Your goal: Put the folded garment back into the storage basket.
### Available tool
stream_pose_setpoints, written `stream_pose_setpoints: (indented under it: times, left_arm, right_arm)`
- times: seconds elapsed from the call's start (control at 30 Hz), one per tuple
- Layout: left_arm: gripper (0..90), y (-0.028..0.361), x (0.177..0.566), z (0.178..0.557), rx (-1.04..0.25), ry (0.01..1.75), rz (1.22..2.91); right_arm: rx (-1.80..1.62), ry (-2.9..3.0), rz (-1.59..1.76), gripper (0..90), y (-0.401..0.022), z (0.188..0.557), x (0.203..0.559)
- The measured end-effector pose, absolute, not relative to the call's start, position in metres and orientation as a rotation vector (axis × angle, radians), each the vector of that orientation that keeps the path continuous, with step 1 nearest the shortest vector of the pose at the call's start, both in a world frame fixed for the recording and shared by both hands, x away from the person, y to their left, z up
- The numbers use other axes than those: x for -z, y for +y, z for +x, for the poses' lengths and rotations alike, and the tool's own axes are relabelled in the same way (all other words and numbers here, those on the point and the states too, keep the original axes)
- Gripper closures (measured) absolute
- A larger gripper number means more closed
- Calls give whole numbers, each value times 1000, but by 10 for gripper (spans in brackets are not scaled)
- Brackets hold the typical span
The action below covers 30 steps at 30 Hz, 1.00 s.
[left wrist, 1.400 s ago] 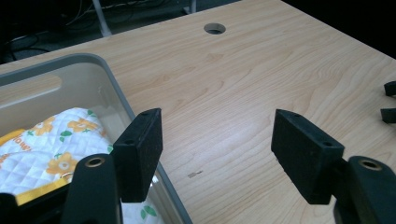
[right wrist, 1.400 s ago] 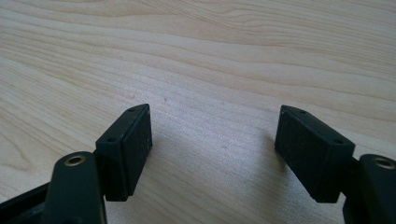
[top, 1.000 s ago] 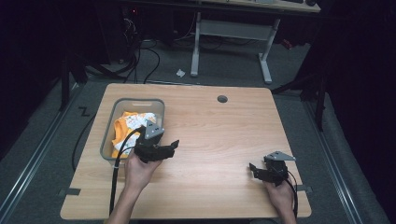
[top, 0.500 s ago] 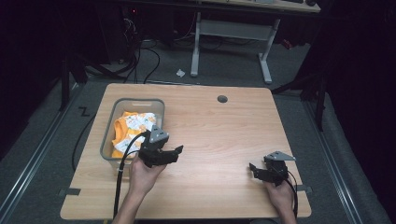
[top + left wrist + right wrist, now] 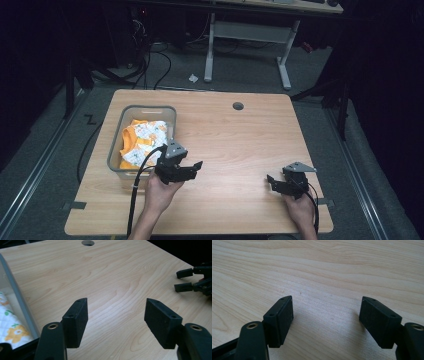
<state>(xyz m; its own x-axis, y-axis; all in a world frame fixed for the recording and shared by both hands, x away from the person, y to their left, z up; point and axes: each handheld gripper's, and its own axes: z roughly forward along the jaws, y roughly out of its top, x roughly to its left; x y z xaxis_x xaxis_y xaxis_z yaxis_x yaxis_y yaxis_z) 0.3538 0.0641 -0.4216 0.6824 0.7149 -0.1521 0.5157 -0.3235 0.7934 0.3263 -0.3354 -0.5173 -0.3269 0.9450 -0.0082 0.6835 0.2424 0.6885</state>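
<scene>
Cloth [image 5: 142, 140], orange and white, perhaps crumpled, in bin [image 5: 116, 150].

Table [image 5: 240, 145] brightly lit from above, surroundings dark, slightly soft focus.

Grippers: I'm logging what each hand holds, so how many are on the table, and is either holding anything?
2. The left gripper is beside the grey bin, the right gripper near the table's front right. Both are open and empty.
</scene>
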Motion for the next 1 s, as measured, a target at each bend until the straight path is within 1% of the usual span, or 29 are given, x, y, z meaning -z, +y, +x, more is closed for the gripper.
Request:
stream_pose_setpoints:
  times: [0.4, 0.53, 0.6, 0.8, 0.93, 1.0]
  left_arm:
    - [359, 54, 437, 348, -243, 939, 2004]
    - [359, 51, 447, 347, -239, 947, 2014]
    - [357, 49, 453, 347, -217, 951, 2015]
    - [357, 39, 474, 345, -232, 951, 2055]
    - [358, 35, 486, 345, -242, 959, 2036]
    - [358, 33, 492, 346, -270, 966, 2043]
  right_arm:
    - [-830, 2097, 1488, 276, -335, 326, 517]
    - [-830, 2097, 1488, 276, -335, 326, 517]
    - [-830, 2097, 1487, 276, -335, 326, 517]
    - [-829, 2097, 1488, 276, -335, 326, 517]
    - [-830, 2097, 1487, 276, -335, 326, 517]
    - [-829, 2097, 1488, 276, -335, 326, 517]
